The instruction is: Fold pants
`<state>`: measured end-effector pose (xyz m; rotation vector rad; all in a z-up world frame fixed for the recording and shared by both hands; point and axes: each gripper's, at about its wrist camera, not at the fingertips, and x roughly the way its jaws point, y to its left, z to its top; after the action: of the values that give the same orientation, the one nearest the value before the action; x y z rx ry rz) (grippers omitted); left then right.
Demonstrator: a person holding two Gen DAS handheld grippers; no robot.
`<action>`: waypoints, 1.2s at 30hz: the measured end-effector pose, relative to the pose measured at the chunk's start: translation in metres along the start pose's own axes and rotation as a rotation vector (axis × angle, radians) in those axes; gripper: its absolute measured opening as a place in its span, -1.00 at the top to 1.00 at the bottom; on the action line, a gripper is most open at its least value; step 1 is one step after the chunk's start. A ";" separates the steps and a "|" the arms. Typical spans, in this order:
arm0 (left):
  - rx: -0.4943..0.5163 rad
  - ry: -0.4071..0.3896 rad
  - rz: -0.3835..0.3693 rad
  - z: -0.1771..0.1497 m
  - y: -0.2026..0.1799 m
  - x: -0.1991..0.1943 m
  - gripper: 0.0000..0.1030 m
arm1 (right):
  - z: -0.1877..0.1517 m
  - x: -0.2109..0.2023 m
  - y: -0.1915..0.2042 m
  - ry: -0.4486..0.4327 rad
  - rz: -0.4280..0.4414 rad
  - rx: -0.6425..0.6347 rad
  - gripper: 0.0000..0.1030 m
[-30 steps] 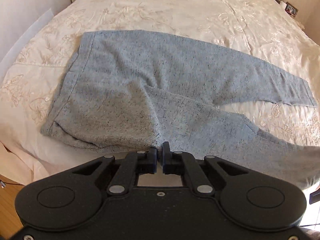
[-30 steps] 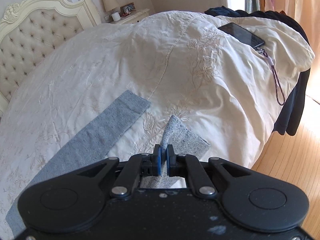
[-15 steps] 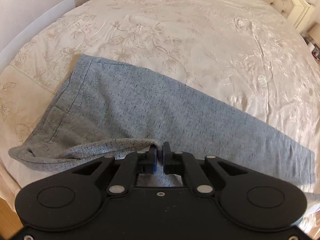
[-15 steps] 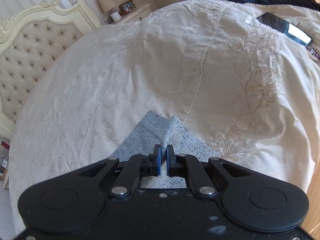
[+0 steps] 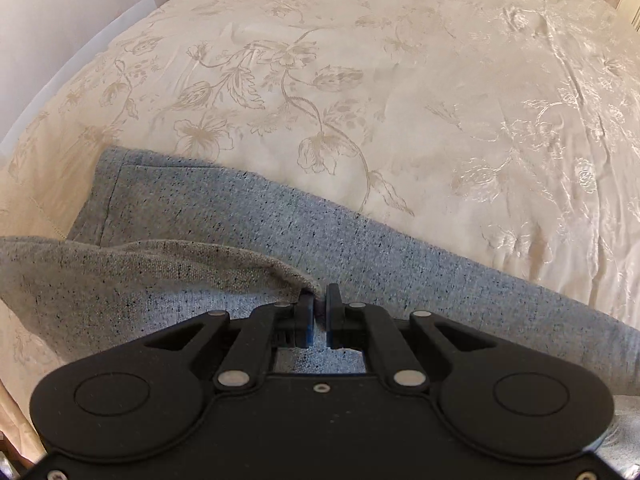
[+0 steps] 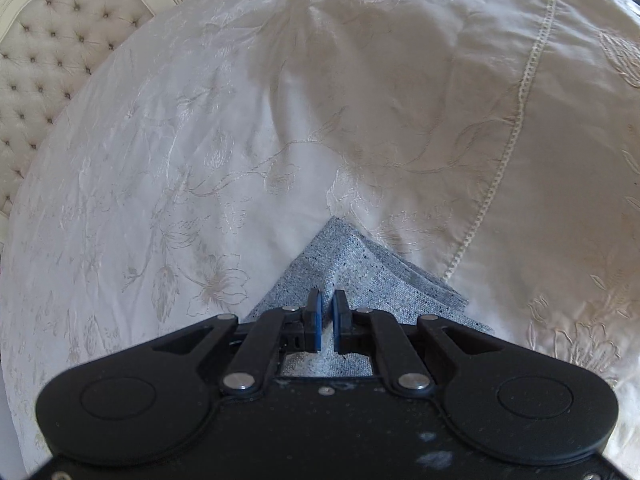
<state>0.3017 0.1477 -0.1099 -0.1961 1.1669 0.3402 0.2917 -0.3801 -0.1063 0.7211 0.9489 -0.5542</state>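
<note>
Grey speckled pants [image 5: 360, 248] lie on a cream embroidered bedspread [image 5: 360, 80]. In the left wrist view one leg runs flat from the waistband at left toward the right, and a lifted fold of the same fabric hangs over it at lower left. My left gripper [image 5: 318, 308] is shut on the edge of that fold. In the right wrist view the cuff ends of the pants [image 6: 360, 276] lie stacked in a corner shape, and my right gripper [image 6: 327, 316] is shut on a ridge of the upper cuff layer.
A tufted cream headboard [image 6: 60, 48] stands at the far left in the right wrist view, with a nightstand and small items behind it. A white wall [image 5: 60, 20] borders the bed at the left. The bedspread [image 6: 360, 100] stretches wide beyond the pants.
Both grippers have carried the near leg across onto the far leg. The left view moved over the waistband side, and in the right view the held cuff now lies over the other cuff.
</note>
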 end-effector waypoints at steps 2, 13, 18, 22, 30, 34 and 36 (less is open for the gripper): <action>-0.002 0.007 0.013 0.007 -0.007 0.009 0.86 | 0.005 0.013 0.004 0.015 -0.004 -0.014 0.87; 0.070 0.066 0.109 0.024 -0.045 0.054 0.86 | 0.036 0.051 0.004 0.057 0.099 -0.039 0.64; 0.079 0.073 0.144 0.023 -0.051 0.062 0.86 | 0.052 0.030 -0.015 0.033 0.118 -0.130 0.61; 0.090 0.075 0.158 0.023 -0.054 0.065 0.86 | 0.058 0.033 -0.028 0.065 0.128 -0.215 0.60; 0.085 0.062 0.179 0.021 -0.058 0.064 0.86 | 0.054 0.067 -0.025 0.140 0.192 -0.348 0.49; 0.084 0.051 0.186 0.020 -0.060 0.060 0.86 | 0.052 0.075 -0.022 0.164 0.221 -0.381 0.43; 0.072 0.050 0.184 0.020 -0.059 0.059 0.86 | 0.052 0.079 -0.019 0.172 0.215 -0.406 0.41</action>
<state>0.3608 0.1087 -0.1581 -0.0339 1.2484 0.4562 0.3434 -0.4406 -0.1608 0.4988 1.0865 -0.1028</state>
